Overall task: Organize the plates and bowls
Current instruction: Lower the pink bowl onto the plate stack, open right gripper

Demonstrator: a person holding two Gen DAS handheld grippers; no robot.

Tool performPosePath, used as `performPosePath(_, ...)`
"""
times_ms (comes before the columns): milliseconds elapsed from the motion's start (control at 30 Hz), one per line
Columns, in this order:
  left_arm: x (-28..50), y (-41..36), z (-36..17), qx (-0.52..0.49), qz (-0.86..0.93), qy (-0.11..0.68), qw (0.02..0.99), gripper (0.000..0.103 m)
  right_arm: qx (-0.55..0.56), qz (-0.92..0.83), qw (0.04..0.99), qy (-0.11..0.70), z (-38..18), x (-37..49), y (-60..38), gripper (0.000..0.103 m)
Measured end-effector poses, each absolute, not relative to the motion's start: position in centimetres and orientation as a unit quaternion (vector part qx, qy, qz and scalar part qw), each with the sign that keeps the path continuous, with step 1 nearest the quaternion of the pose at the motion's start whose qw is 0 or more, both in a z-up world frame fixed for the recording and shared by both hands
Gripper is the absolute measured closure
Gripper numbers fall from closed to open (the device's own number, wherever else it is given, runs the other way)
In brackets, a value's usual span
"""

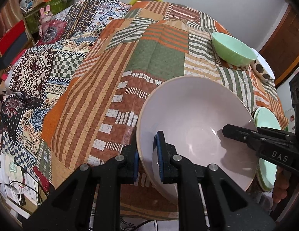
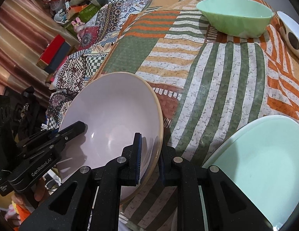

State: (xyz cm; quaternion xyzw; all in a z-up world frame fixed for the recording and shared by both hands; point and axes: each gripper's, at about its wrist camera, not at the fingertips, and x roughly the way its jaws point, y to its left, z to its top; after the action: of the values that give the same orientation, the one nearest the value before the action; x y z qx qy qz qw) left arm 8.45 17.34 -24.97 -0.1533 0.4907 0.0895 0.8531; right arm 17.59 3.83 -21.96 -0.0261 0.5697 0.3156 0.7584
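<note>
A large pale pink bowl (image 1: 195,119) is held above the patchwork tablecloth by both grippers. My left gripper (image 1: 148,159) is shut on its left rim, one pad inside and one outside. My right gripper (image 2: 150,159) is shut on the opposite rim of the same pink bowl (image 2: 114,107). The right gripper also shows in the left wrist view (image 1: 226,130), reaching into the bowl. A mint green plate (image 2: 265,165) lies on the table just right of the bowl. A green bowl (image 2: 234,15) stands at the far side, next to a spotted white dish (image 2: 292,36).
The table carries an orange, green and white patchwork cloth (image 1: 130,67). A second patterned cloth (image 1: 43,73) covers furniture to the left. Shelves with boxes and toys (image 1: 34,5) stand at the far left. Cables and papers (image 1: 20,188) lie below the table's left edge.
</note>
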Motion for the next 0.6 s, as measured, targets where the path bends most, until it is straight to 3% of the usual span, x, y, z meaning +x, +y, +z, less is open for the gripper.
performPosePath(467,7.8,17.1,-25.3,-0.166,0.1,0.497,0.846,0.088,-0.01,0.321,0.754,0.573,-21.3,17.8,2.8,0.087)
performPosePath(600,7.2,17.1,-24.3,-0.155,0.113,0.489,0.851,0.088,-0.001,0.324,0.766,0.555,-19.9,17.7,1.9,0.078)
